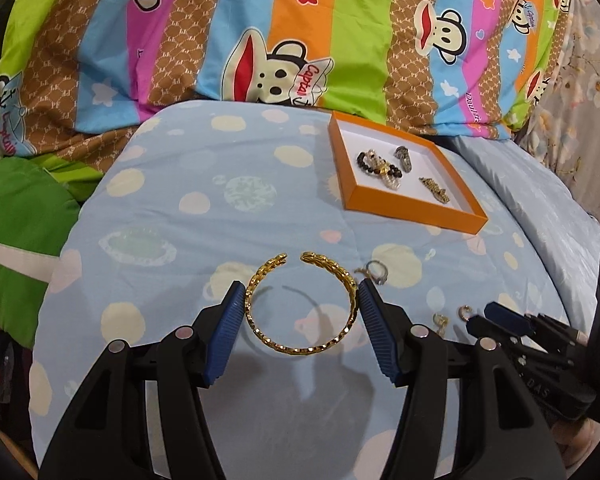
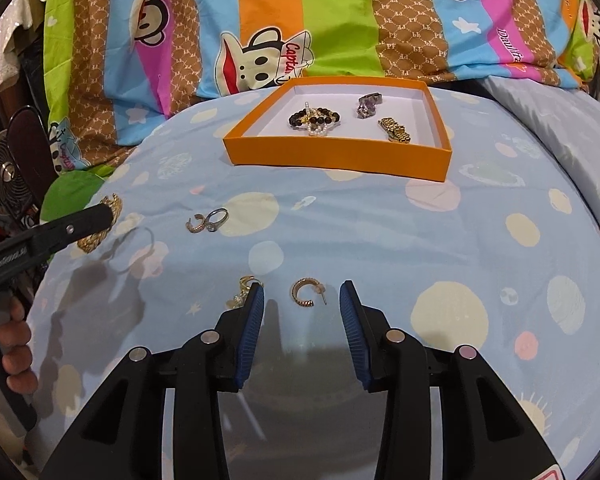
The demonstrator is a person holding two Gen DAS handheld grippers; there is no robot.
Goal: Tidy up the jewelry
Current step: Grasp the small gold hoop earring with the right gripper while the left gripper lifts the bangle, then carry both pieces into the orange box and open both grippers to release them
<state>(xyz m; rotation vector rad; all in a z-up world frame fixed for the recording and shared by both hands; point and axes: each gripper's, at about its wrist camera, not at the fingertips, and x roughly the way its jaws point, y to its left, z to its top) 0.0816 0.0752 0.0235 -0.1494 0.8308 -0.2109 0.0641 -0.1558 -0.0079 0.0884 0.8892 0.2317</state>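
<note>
Your left gripper (image 1: pixel 302 292) is clamped across the gold bangle (image 1: pixel 302 306), its gap facing the orange tray (image 1: pixel 416 204) up ahead to the right. Your right gripper (image 2: pixel 302 294) sits apart around the small hoop earring (image 2: pixel 305 294), not pinching it yet.

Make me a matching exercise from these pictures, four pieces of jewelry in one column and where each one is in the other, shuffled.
Column one:
1. gold cuff bracelet
2. gold hoop earring
3. black bead bracelet
4. silver ring

Column two:
A. inside the orange box
B. gripped between the pads of the left tongs
C. on the blue bedspread, between the open right tongs
D. on the bedspread, clear of both tongs

Pairs: 1-B, 2-C, 3-A, 4-D
</note>
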